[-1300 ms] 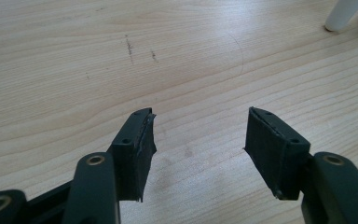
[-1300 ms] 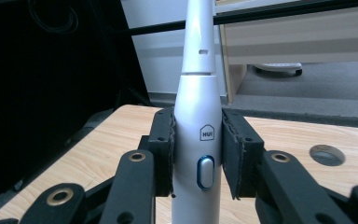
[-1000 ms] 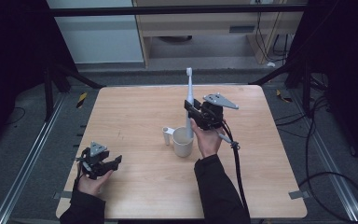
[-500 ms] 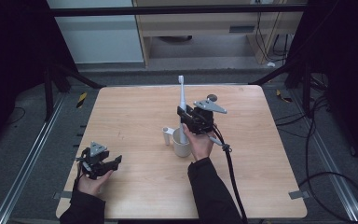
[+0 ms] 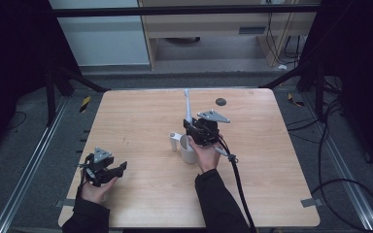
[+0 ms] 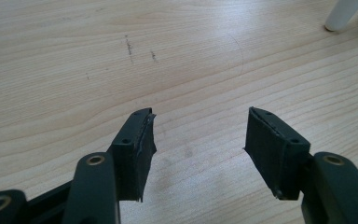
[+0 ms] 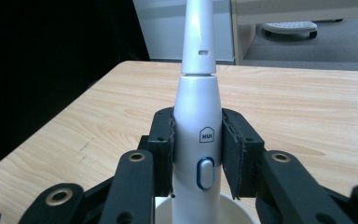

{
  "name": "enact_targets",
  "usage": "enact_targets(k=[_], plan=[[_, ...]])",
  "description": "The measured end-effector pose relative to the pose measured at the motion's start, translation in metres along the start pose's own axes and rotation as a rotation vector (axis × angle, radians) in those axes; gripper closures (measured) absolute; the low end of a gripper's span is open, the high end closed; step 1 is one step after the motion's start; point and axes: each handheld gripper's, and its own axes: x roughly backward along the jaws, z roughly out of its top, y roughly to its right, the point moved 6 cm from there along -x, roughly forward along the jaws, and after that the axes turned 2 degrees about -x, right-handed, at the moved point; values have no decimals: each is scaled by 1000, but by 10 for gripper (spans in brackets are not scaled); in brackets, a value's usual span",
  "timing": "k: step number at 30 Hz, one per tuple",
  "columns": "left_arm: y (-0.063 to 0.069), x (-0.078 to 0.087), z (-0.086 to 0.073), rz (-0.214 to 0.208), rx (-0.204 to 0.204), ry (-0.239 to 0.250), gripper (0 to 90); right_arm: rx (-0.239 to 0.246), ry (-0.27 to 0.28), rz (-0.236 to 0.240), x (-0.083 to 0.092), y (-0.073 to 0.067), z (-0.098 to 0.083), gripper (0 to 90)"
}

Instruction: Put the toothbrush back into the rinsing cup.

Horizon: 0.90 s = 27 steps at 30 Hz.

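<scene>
**Toothbrush poised over the cup**

The right tool [image 7: 196, 158] has its pads clamped on the body of the white electric toothbrush [image 7: 196, 140], partly closed, a firm squeeze from both sides. The toothbrush stands upright directly above the white cup [image 5: 188, 151], its long axis near vertical, brush end up and away from the cup, base down at the cup's mouth. The cup sits mid-worktop [image 5: 141, 121].

Now the risk, as I judge it: if the base catches the cup's rim on the way in, the light cup could tip or skid. Letting go early would let the tall toothbrush topple over.

Well to the left of the cup, the left tool [image 6: 198, 140] rests wide open, holding nothing.
</scene>
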Motion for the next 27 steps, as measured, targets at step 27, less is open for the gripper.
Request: enact_targets(k=[27], plan=[[0, 0, 0, -1, 0, -2, 408, 42, -100, -13, -1, 6, -27, 600]])
